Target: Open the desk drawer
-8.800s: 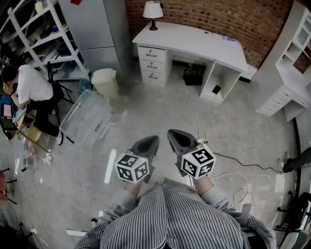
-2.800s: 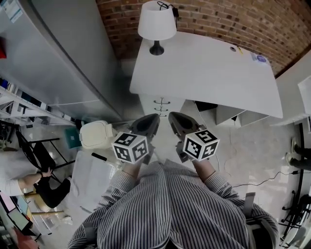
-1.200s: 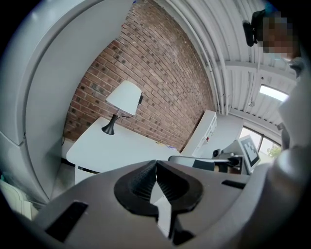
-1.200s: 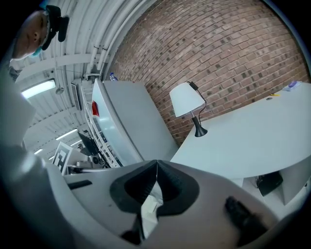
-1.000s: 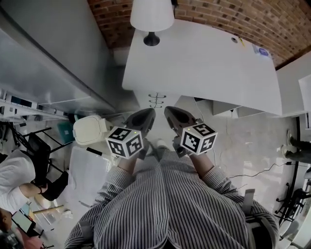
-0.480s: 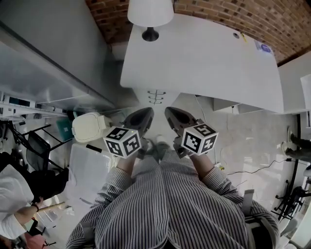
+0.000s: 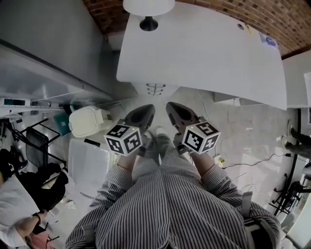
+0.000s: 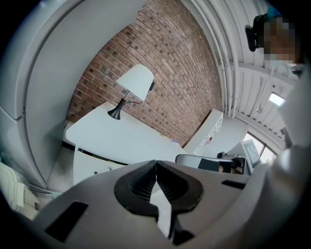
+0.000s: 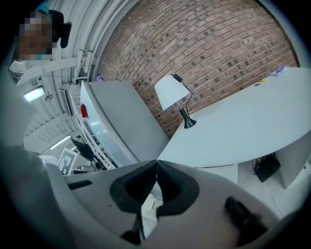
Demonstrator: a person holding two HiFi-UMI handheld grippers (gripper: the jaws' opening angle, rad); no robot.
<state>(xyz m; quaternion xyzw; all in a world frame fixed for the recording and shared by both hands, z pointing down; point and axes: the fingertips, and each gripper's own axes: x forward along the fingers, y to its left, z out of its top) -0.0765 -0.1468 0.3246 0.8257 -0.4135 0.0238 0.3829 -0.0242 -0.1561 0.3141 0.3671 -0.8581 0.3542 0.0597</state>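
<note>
Desk (image 7: 204,53) closer than a second ago; lamp (image 7: 148,8) now at far edge. Left gripper (image 7: 145,110) and right gripper (image 7: 172,108) jaws together, empty, short of the drawers (image 7: 155,89).

I saw the white desk (image 7: 204,53) set against the brick wall (image 7: 291,22); on its top a table lamp (image 7: 148,7) stood at the back left corner; a few small flat items (image 7: 267,40) lay near the far right corner, too small for me to name; on the pale floor (image 7: 243,121) sat a white lidded bin (image 7: 87,121), with a clear plastic box (image 7: 87,163) just beside it; a dark cable (image 7: 252,160) trailed at the right.
</note>
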